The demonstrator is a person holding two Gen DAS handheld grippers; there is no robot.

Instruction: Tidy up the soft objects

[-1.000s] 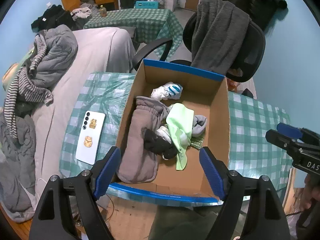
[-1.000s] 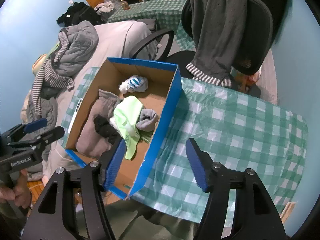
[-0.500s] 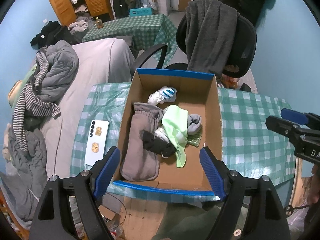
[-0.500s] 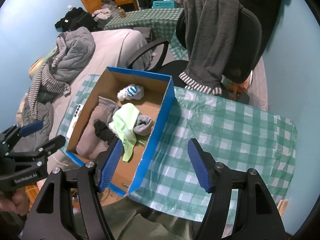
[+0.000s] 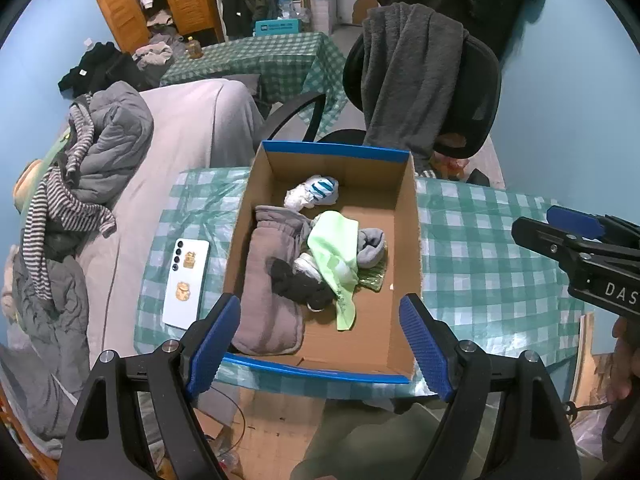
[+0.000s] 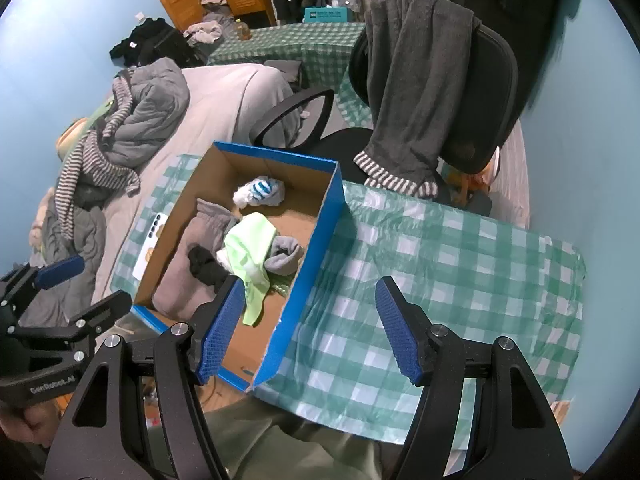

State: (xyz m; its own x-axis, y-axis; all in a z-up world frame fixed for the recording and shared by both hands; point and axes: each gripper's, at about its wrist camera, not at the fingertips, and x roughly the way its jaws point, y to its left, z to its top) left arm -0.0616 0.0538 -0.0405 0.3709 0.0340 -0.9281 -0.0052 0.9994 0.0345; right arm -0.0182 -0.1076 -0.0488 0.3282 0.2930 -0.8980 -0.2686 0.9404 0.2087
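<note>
clothes (image 5: 320,256) lie in the box (image 5: 406,208) at frame centre; left tongs (image 5: 320,342) and right tongs (image 6: 310,330) gape wide, holding and touching nothing.

Even indoor light, sharp, fisheye-warped dark corners.

White phone (image 5: 185,282) flat on checked tablecloth (image 5: 476,240); grey garment (image 5: 404,76) draped over office chair (image 5: 480,92).

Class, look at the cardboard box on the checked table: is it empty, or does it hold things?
It holds things. The cardboard box is open-topped, and inside lie a grey garment, a light green cloth and balled socks.
</note>
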